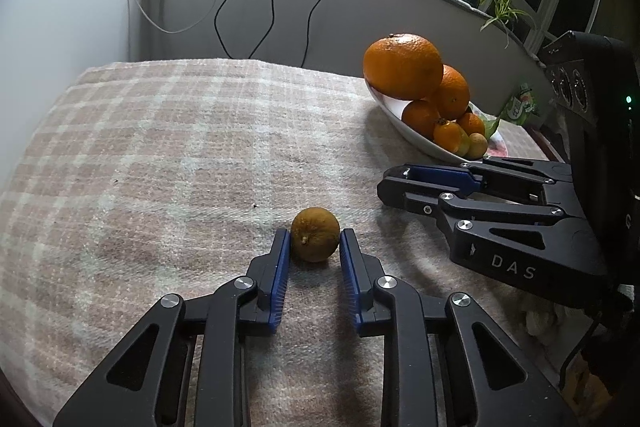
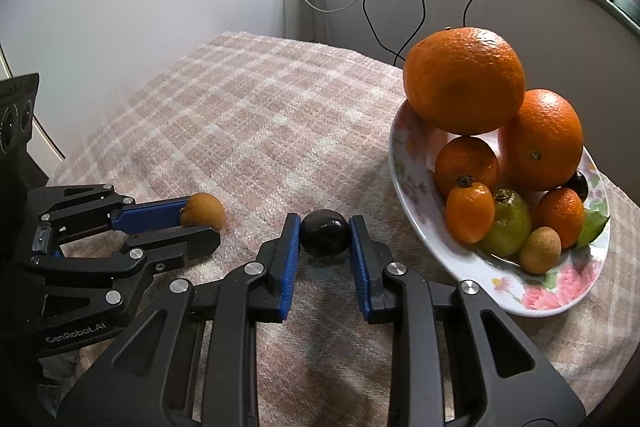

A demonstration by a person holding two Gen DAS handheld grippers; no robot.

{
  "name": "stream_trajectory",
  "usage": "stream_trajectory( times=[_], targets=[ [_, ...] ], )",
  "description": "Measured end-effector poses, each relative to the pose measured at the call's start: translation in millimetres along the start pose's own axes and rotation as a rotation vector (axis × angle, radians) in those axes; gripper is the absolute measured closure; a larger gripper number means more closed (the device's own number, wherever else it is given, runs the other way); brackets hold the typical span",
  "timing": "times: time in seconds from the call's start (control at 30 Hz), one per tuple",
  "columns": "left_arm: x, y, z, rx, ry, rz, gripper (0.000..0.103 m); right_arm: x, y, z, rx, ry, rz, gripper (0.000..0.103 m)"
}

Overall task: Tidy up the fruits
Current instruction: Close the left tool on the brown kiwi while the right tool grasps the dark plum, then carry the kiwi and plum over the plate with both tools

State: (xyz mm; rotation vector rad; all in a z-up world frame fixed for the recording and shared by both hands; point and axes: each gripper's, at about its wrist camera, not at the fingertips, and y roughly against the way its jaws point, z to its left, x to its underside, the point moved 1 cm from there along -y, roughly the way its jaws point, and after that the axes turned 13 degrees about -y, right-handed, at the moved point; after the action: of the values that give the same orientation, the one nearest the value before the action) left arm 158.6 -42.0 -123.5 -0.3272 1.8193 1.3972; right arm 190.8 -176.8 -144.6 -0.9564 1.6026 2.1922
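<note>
We were at the pick-up step, both tools down on the checked cloth that covered the worktop. The left tool had closed as far as its fruit allowed, blue pads pressed to either side of a small dull-orange fruit that sat on the cloth near us, left of the plate. The right tool was closed the same way on a dark plum, which also rested on the cloth, just left of the plate's near rim.

The flowered plate stood at the right, already stacked: a big orange on top, with smaller oranges, a green fruit and a small tan one below it.

We judged that the next move called for lifting each fruit clear of the cloth and carrying it rightward over the rim, then setting it low in a free gap, since the pile looked top-heavy and a nudge could roll the big orange off.

The small fruit looked round, matt and a little shrivelled, with a stem nub toward us; the plum looked smooth, glossy and near black, so it might slip in a light grip
</note>
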Motion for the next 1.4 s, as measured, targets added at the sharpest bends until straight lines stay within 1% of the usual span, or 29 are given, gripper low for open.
stream_trajectory(
  times=[0.2,0.37,0.5,0.67,0.8,1.03,1.4],
  targets=[
    [-0.8,6.5,-4.0,-0.004,-0.009,-0.017,0.08,0.7,12.7,-1.0,-0.024,-0.008,-0.022,0.078],
    [-3.9,16.6,-8.0,-0.001,-0.008,-0.039,0.08,4.5,34.0,-1.5,-0.052,-0.013,-0.043,0.078],
    [-9.8,27.7,-15.8,0.007,-0.018,-0.069,0.08,8.6,56.6,-6.5,-0.047,-0.001,-0.076,0.078],
    [-24.1,34.4,-32.3,0.031,-0.052,-0.099,0.08,9.3,83.6,-28.1,-0.033,-0.032,-0.115,0.078],
    [-33.1,28.4,-42.9,0.048,-0.068,-0.104,0.08,6.9,99.9,-49.7,-0.006,-0.061,-0.141,0.078],
    [-48.7,12.1,-57.8,0.08,-0.074,-0.103,0.08,1.2,115.2,-83.7,0.033,-0.115,-0.177,0.078],
    [-68.7,-9.4,-90.2,0.12,-0.114,-0.101,0.08,-11.7,108.2,-121.3,0.075,-0.175,-0.194,0.078]
  ],
)
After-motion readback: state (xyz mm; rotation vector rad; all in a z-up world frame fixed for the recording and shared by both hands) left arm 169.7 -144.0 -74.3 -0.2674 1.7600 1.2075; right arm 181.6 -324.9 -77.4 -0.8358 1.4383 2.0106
